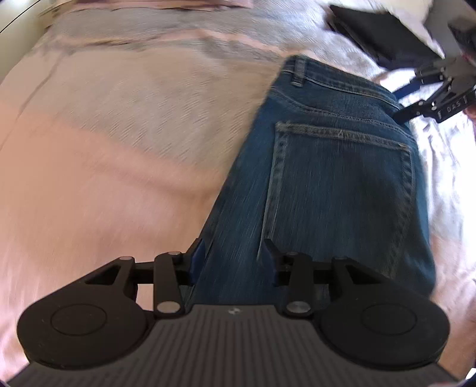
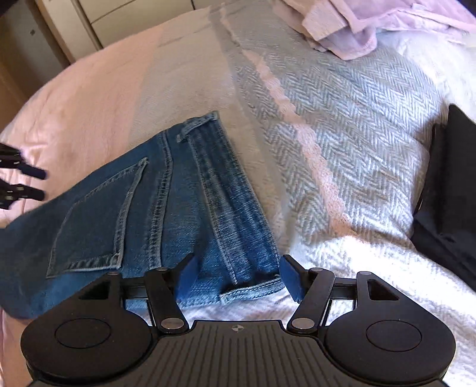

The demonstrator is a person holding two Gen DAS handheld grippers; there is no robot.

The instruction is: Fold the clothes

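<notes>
Folded blue jeans [image 1: 333, 178] lie on the bed, back pocket up; they also show in the right wrist view [image 2: 142, 214]. My left gripper [image 1: 235, 256] is open, its fingers straddling the near end of the jeans. My right gripper [image 2: 238, 274] is open over the waistband corner, and appears in the left wrist view [image 1: 416, 98] at the far right edge of the jeans. The left gripper's fingertips [image 2: 32, 184] show at the left edge of the right wrist view.
The bed has a pink sheet [image 1: 89, 193] and a grey-white herringbone blanket [image 2: 342, 119]. A black folded garment [image 2: 446, 184] lies at the right. Lilac clothes [image 2: 372, 26] are piled at the far end. Wooden furniture [image 2: 44, 35] stands beyond the bed.
</notes>
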